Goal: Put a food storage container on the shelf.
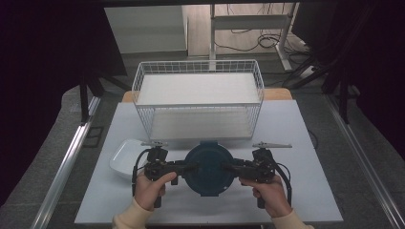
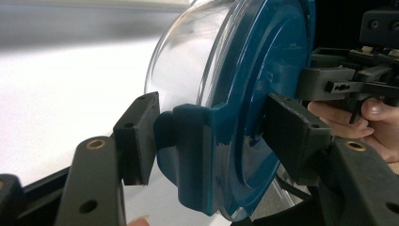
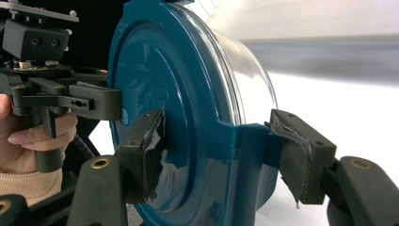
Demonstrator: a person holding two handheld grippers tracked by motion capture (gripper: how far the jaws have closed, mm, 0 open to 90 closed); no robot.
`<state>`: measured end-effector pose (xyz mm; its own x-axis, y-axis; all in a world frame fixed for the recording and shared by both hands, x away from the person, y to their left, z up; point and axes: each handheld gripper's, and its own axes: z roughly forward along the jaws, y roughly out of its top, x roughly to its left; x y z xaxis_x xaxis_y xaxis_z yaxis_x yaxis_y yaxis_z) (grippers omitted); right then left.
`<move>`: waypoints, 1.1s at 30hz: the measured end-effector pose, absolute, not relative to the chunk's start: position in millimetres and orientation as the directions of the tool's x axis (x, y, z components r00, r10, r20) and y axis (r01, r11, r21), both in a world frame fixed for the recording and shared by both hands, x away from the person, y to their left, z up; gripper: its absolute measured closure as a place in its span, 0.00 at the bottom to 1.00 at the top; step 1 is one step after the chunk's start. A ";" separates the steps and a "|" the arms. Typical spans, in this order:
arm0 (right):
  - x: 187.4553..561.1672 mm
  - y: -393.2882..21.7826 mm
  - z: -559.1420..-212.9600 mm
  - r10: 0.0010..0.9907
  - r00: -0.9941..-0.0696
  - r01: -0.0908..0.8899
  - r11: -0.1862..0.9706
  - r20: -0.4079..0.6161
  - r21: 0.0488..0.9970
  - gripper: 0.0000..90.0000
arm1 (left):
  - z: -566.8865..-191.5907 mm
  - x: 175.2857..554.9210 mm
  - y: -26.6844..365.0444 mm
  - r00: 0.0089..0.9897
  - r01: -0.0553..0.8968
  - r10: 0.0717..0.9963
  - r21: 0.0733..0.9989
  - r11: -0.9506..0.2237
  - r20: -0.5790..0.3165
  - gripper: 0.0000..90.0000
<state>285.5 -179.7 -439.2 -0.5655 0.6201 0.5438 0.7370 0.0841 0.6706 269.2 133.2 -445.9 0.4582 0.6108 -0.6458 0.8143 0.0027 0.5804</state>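
A round clear container with a dark blue lid (image 1: 208, 168) sits between my two grippers, in front of the basket. My left gripper (image 1: 190, 168) comes at it from the left and my right gripper (image 1: 228, 168) from the right. In the left gripper view my left gripper (image 2: 214, 136) is shut on the lid's blue side clip (image 2: 188, 150): one pad is against the clip, the other on the lid's top. In the right gripper view my right gripper (image 3: 221, 146) clamps the opposite clip (image 3: 254, 146) the same way. The clear bowl (image 3: 249, 70) looks empty.
A white wire basket (image 1: 198, 63) stands behind the container, across the middle of the grey table (image 1: 296, 191). A white rectangular dish (image 1: 125, 158) lies just left of my left gripper. Dark curtains and metal rails flank the table.
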 end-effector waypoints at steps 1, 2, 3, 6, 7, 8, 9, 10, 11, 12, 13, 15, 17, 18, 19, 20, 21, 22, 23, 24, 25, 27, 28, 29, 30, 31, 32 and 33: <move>288.3 -178.4 -434.7 0.618 -0.573 0.732 0.089 0.539 0.676 0.42 | -441.1 271.0 134.3 0.457 0.813 0.613 0.582 0.006 -0.644 0.42; 289.7 -177.8 -432.4 0.615 -0.575 0.730 0.089 0.539 0.678 0.42 | -441.1 271.0 134.3 0.457 0.813 0.613 0.582 0.006 -0.644 0.42; 289.7 -177.8 -432.4 0.615 -0.575 0.730 0.089 0.539 0.678 0.42 | -438.1 271.7 134.7 0.457 0.811 0.615 0.584 0.008 -0.643 0.42; 293.3 -176.4 -420.6 0.611 -0.595 0.706 0.086 0.523 0.703 0.42 | -425.7 274.0 136.2 0.471 0.794 0.618 0.607 0.013 -0.630 0.42; 293.9 -175.9 -417.4 0.611 -0.598 0.702 0.088 0.518 0.707 0.42 | -422.9 274.6 136.5 0.474 0.791 0.618 0.611 0.014 -0.627 0.42; 294.6 -175.5 -414.5 0.611 -0.602 0.697 0.089 0.514 0.711 0.42 | -420.3 275.4 136.8 0.478 0.788 0.618 0.615 0.011 -0.624 0.42; 295.6 -175.3 -411.9 0.610 -0.607 0.693 0.093 0.509 0.715 0.42 | -420.3 275.4 136.8 0.478 0.788 0.618 0.615 0.011 -0.624 0.42; 296.5 -175.0 -409.1 0.609 -0.611 0.690 0.095 0.507 0.718 0.42 | -414.8 277.6 137.4 0.483 0.784 0.619 0.621 0.009 -0.619 0.42; 296.5 -175.0 -409.1 0.609 -0.611 0.690 0.095 0.507 0.718 0.42 | -414.8 277.6 137.4 0.483 0.784 0.619 0.621 0.009 -0.619 0.42; 297.4 -174.7 -406.3 0.609 -0.612 0.688 0.096 0.505 0.719 0.42 | -412.0 279.1 137.7 0.485 0.782 0.618 0.623 0.009 -0.618 0.42; 299.9 -174.1 -401.2 0.608 -0.619 0.681 0.099 0.498 0.726 0.42 | -406.2 282.1 138.3 0.491 0.778 0.620 0.629 0.004 -0.612 0.42; 303.0 -173.7 -396.5 0.605 -0.623 0.676 0.098 0.495 0.731 0.42 | -400.8 285.0 138.7 0.497 0.771 0.623 0.636 0.002 -0.605 0.42; 305.9 -173.1 -392.5 0.603 -0.628 0.670 0.097 0.492 0.736 0.42 | -396.5 288.0 139.5 0.499 0.768 0.625 0.640 0.001 -0.600 0.42; 307.5 -172.8 -390.9 0.602 -0.628 0.669 0.096 0.492 0.737 0.42 | -394.7 289.3 139.8 0.500 0.767 0.626 0.641 0.000 -0.599 0.42; 308.9 -172.3 -389.3 0.602 -0.629 0.669 0.096 0.492 0.737 0.42 | -393.2 290.7 140.3 0.503 0.765 0.626 0.644 -0.002 -0.596 0.42; 308.9 -172.3 -389.3 0.602 -0.629 0.669 0.096 0.492 0.737 0.42 | -393.2 290.7 140.3 0.503 0.765 0.626 0.644 -0.002 -0.596 0.42; 310.0 -171.9 -387.7 0.602 -0.629 0.668 0.097 0.491 0.737 0.42 | -392.0 291.9 140.7 0.504 0.765 0.625 0.644 -0.002 -0.597 0.42; 312.3 -171.3 -384.3 0.603 -0.634 0.664 0.104 0.484 0.740 0.42 | -390.0 294.2 141.5 0.505 0.764 0.621 0.645 0.001 -0.599 0.42; 313.6 -171.2 -382.6 0.602 -0.638 0.661 0.109 0.480 0.743 0.42 | -389.1 295.3 141.7 0.502 0.766 0.619 0.643 0.005 -0.603 0.42; 314.7 -170.7 -380.7 0.604 -0.638 0.660 0.110 0.478 0.743 0.42 | -388.1 296.3 142.1 0.503 0.766 0.618 0.643 0.005 -0.604 0.42; 314.7 -170.7 -380.7 0.604 -0.638 0.660 0.110 0.478 0.743 0.42 | -388.1 296.3 142.1 0.503 0.766 0.618 0.643 0.005 -0.604 0.42; 318.7 -169.8 -375.7 0.601 -0.648 0.653 0.123 0.468 0.747 0.42 | -384.2 299.0 143.1 0.505 0.763 0.617 0.646 0.007 -0.603 0.42; 319.8 -169.2 -373.7 0.601 -0.651 0.652 0.128 0.464 0.748 0.42 | -382.9 300.0 143.6 0.507 0.762 0.617 0.647 0.006 -0.602 0.42; 319.8 -169.2 -373.7 0.601 -0.651 0.652 0.128 0.464 0.748 0.42 | -382.9 300.0 143.6 0.507 0.762 0.617 0.647 0.006 -0.602 0.42; 321.9 -167.9 -370.4 0.601 -0.657 0.646 0.135 0.456 0.752 0.42 | -380.4 302.0 144.8 0.506 0.761 0.617 0.649 0.010 -0.603 0.42; 323.0 -167.3 -368.9 0.600 -0.658 0.644 0.137 0.455 0.752 0.42 | -379.1 302.9 145.4 0.505 0.761 0.617 0.649 0.012 -0.603 0.42; 324.2 -166.6 -367.5 0.600 -0.660 0.643 0.138 0.453 0.754 0.42 | -378.0 304.0 146.0 0.505 0.761 0.617 0.649 0.013 -0.603 0.42; 325.4 -165.8 -366.1 0.600 -0.661 0.642 0.140 0.451 0.754 0.42 | -376.8 304.9 146.6 0.505 0.760 0.617 0.650 0.014 -0.603 0.42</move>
